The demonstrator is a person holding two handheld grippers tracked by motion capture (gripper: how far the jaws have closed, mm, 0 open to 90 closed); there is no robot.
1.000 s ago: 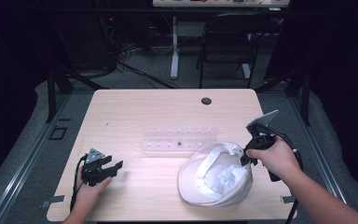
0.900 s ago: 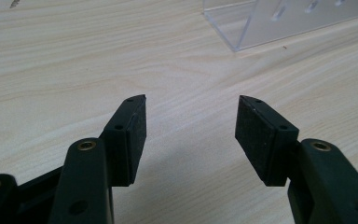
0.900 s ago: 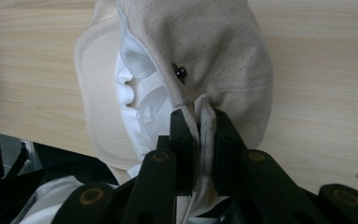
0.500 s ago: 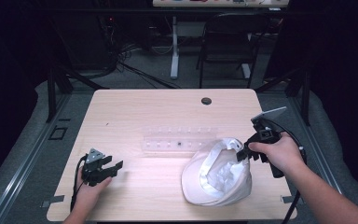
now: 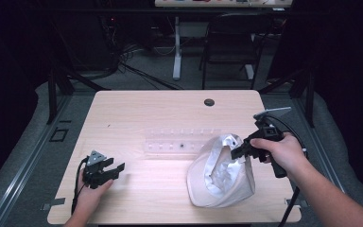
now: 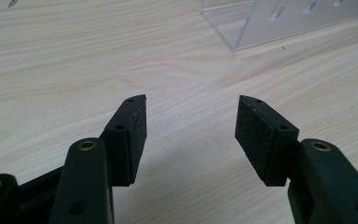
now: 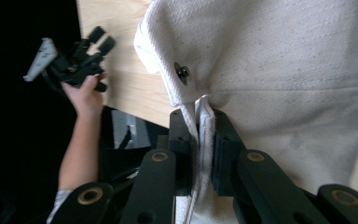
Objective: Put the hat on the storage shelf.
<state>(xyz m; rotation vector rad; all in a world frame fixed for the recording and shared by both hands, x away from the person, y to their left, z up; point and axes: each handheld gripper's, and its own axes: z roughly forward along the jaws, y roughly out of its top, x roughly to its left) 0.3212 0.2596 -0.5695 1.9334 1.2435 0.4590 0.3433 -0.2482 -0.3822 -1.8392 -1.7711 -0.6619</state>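
Two black handheld grippers work over the pale wooden table. Nearest the person, at the table's front left corner, the left gripper rests low on the wood in the left hand, its jaws spread wide with nothing between them; the left gripper view shows bare wood grain between the two pads. At the table's front right lies the white cloth cap, crumpled and open side up, its long axis running from the front edge back and slightly rightward toward the table's right side. The right gripper, gripped by the right hand, has its jaws clamped on a fold of the cap's rear rim, lifting that edge; in the right gripper view a small dark metal snap sits on the fabric just above the pinched fold, possibly part of a strap. Behind the cap, at the table's middle, lies a clear acrylic rack, long axis left to right. Farther back, a small dark round hole marks the table's rear edge.
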